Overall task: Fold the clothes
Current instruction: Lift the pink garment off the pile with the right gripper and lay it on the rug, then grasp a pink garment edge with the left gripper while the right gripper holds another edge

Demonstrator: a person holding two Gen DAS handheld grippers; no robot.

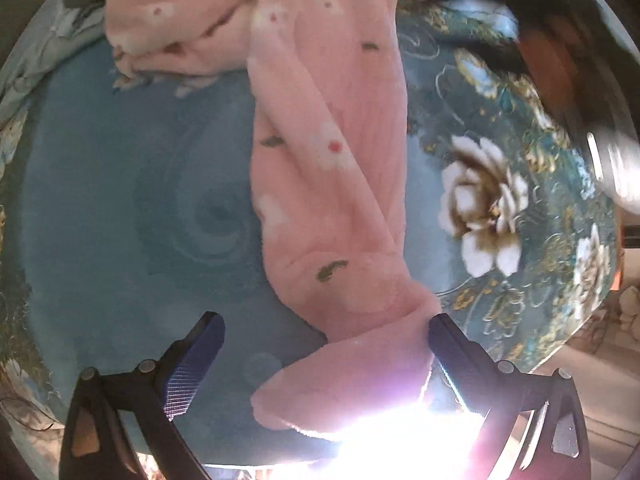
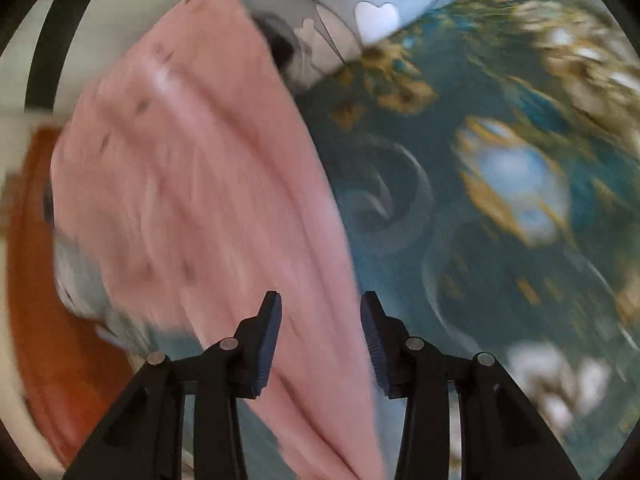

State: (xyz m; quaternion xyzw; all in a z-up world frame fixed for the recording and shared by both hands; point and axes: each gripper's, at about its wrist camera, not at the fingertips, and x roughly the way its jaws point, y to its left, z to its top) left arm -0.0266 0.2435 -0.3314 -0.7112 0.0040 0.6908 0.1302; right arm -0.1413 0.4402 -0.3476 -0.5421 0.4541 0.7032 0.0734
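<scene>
While the left gripper (image 1: 326, 334) points down over the bed, its jaws stand wide apart and clamp nothing; the end of the pink garment (image 1: 328, 152) lies between them, brushing the inner face of the right-hand finger, with a clear gap to the left-hand one. That garment — pink fleece printed with white flowers and small green leaves — runs as a long twisted strip from between the fingers up the middle of the view to a crumpled heap at the top left. It rests on a teal bedspread (image 1: 120, 200) patterned with large white and gold blossoms toward the right side. A bright glare washes out the lower edge of this view.

From the right wrist, everything is smeared by motion. The right gripper (image 2: 320, 340) has its jaws parted, not pressing on anything — the pink cloth (image 2: 192, 184) passes beneath and between them. A grey fabric with white hearts (image 2: 360, 12) lies at the top, touching the bedspread's (image 2: 460, 280) edge. No box, basket or drawer shows in either view.
</scene>
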